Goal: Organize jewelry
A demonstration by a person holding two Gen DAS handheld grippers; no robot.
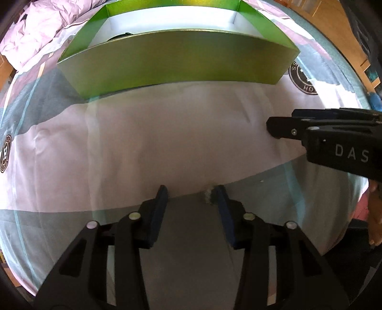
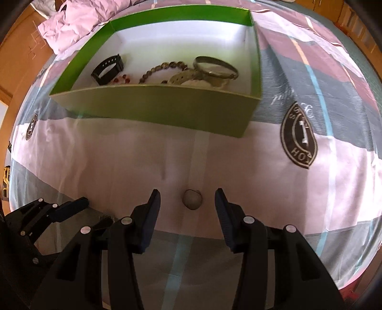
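Note:
A green box (image 2: 152,107) with a white floor stands on the bedsheet ahead and also shows in the left wrist view (image 1: 176,64). Inside lie a black wristband (image 2: 108,69), a brown bead bracelet (image 2: 162,68), small red pieces (image 2: 121,80), a metal bangle (image 2: 216,66) and a pale strap (image 2: 183,77). A small round grey ring-like piece (image 2: 192,199) lies on the sheet between the fingers of my open right gripper (image 2: 187,199). My left gripper (image 1: 191,193) is open, with a small sparkly item (image 1: 208,196) against its right fingertip.
The patterned sheet has a dark round logo (image 2: 299,140) at the right. Crumpled pink bedding (image 2: 78,21) lies behind the box. The right gripper enters the left wrist view from the right (image 1: 329,136); the left gripper shows at lower left of the right wrist view (image 2: 45,214).

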